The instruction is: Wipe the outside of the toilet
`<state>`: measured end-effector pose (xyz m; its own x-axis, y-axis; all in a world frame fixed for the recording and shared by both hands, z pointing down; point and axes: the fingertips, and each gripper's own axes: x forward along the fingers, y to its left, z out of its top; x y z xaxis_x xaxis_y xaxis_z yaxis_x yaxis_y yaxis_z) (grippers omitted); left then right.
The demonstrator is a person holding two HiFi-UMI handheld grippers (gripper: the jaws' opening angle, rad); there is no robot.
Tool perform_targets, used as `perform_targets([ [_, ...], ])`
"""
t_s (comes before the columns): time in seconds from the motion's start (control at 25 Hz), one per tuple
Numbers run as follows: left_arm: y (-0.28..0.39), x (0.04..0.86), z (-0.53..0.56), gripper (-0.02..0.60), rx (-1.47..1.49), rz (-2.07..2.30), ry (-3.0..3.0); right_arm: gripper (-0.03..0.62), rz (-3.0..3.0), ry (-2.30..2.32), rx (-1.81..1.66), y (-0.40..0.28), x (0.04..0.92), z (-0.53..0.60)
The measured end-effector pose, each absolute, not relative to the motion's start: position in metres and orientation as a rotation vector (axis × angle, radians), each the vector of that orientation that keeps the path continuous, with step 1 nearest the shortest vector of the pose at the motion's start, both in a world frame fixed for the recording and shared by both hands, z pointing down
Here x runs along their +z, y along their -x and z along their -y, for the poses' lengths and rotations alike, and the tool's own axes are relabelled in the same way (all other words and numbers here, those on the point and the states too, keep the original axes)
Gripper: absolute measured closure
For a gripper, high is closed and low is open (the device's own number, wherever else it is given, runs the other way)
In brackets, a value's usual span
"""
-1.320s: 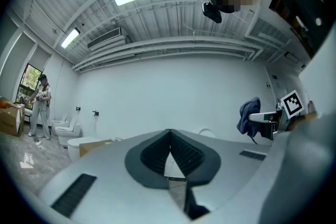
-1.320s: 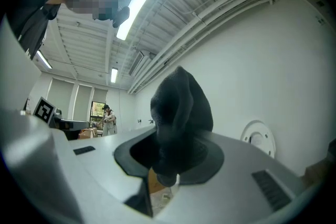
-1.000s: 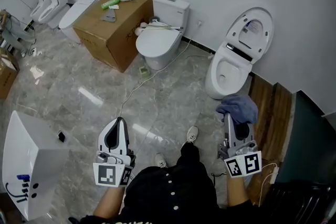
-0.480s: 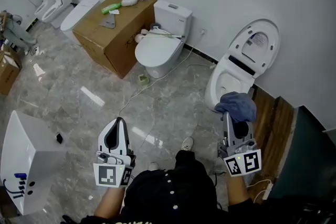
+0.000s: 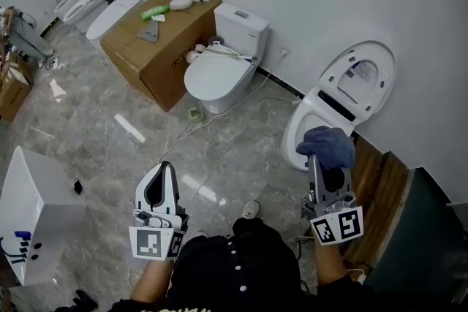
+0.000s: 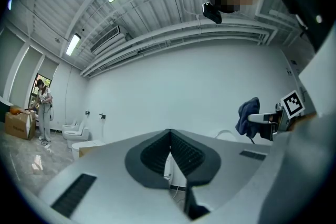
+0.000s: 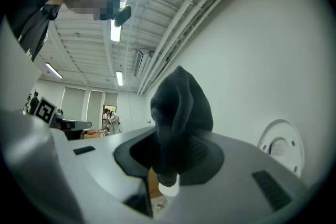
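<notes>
**Right gripper** (image 7: 169, 156): the jaws are closed on a dark blue cloth (image 7: 178, 113). The ribbed pads pinch the cloth at its lower fold, and the rest stands bunched above the jaw tips. In the head view the bundle covers the tips completely.

**Left gripper** (image 5: 166, 170): the jaws are fully together. The pads meet along a single line with nothing between them. This gripper is held over the near part of the floor (image 5: 95, 135), well apart from the cloth.

**Toilet** (image 5: 294, 135): it stands at the far right edge of the floor, against the wall. Its lid (image 5: 363, 75) is raised and the bowl is open. The cloth lies over the front rim of the bowl as seen from the head view. That angle does not show whether it touches the rim; it appears to be held just above it. A wooden panel (image 5: 374, 179) lies just beside the toilet, toward the right edge.

**Other items:** a second toilet (image 5: 212, 74), with its lid down, stands further left along the same wall. A cardboard box (image 5: 150, 55) sits just beside it.
</notes>
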<state>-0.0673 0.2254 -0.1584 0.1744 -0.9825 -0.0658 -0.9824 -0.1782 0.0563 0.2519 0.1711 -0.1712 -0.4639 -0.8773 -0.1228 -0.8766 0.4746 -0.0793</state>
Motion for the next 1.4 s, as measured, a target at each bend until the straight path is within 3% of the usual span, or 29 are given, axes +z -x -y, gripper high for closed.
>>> perform_targets([
  [0.6,0.008,-0.151,-0.186,0.571,-0.09,2.084,-2.334,0.497,-2.607,1.459,-0.065,-0.302,-0.156,-0.105],
  [1.4,0.036,-0.143,-0.079,0.571,-0.146,2.07,-2.348,0.497,-2.626,1.478,-0.032,-0.279,-0.15,-0.007],
])
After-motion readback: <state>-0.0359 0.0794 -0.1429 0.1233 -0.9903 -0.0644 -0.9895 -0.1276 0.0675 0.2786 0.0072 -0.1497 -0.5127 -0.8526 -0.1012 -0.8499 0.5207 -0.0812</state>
